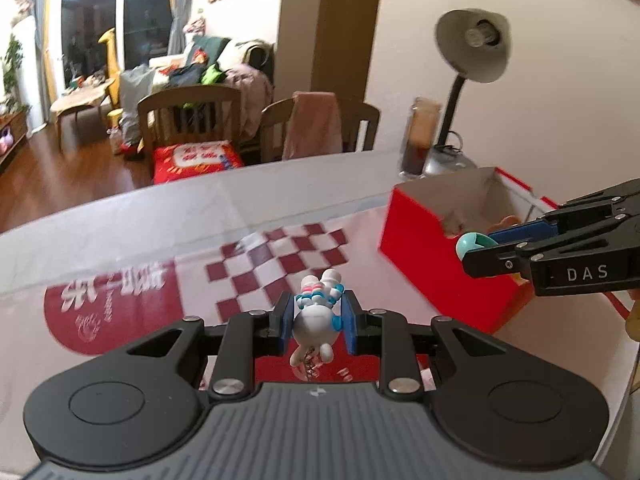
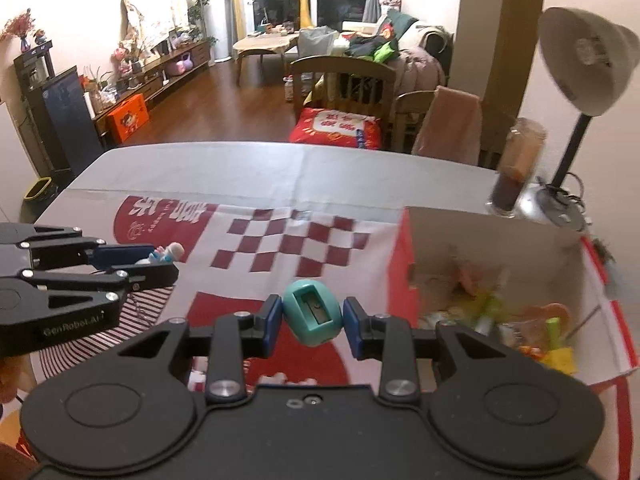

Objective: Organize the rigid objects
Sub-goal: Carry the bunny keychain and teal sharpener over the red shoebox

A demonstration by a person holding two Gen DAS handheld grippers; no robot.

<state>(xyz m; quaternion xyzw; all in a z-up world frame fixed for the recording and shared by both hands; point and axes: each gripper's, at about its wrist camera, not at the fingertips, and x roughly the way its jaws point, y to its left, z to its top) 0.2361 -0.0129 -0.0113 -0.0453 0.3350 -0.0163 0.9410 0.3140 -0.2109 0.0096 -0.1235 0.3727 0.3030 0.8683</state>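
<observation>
My left gripper point(image 1: 317, 322) is shut on a small white toy figure point(image 1: 316, 318) with blue and pink bands, held above the table; it also shows in the right wrist view point(image 2: 168, 252). My right gripper point(image 2: 312, 320) is shut on a teal egg-shaped sharpener point(image 2: 314, 316), held just left of the open red box point(image 2: 404, 264). In the left wrist view the right gripper point(image 1: 480, 248) holds the teal sharpener point(image 1: 472, 244) at the red box's point(image 1: 420, 240) near wall. The box holds several small colourful items point(image 2: 532, 332).
A red and white checkered cloth point(image 2: 304, 240) covers the table point(image 2: 240, 168). A desk lamp point(image 2: 580, 52) and a tall jar point(image 2: 516, 164) stand behind the box. Two wooden chairs point(image 2: 352, 84) stand at the table's far edge.
</observation>
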